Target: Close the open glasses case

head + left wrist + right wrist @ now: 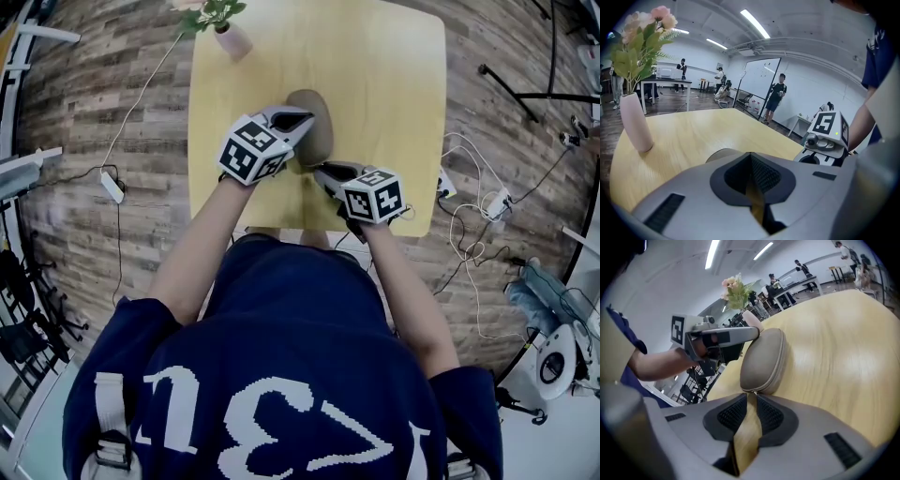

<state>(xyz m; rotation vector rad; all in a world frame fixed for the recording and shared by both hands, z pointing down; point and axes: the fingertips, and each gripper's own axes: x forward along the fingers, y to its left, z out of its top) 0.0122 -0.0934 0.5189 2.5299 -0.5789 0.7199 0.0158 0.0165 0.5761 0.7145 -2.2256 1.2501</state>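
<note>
The left gripper (302,119) has its jaws fully together, with nothing between them. Its closed tip lies on the top of the glasses case (321,131), on the left side of the lid, as if it holds the lid down. The right gripper (751,398) has its jaws a little apart, with only a narrow gap. Through this gap only the wood of the table (394,94) shows. The small zipper pull (753,392) stands just at the mouth of the jaws, and I judge the pads do not press on it yet.

The case lies about in the middle of the table, somewhat toward the near edge, with its long side running from the near edge to the far one. Its lid is already down; I cannot tell how much of the zipper remains open. A vase (232,39) with flowers stands well apart, at the far left corner.

The case looks like a light, rigid shell under a soft fabric cover, so it may slide on the smooth wood when it is pulled. I think it is best to take the pull itself and to keep the lid pressed from above.
</note>
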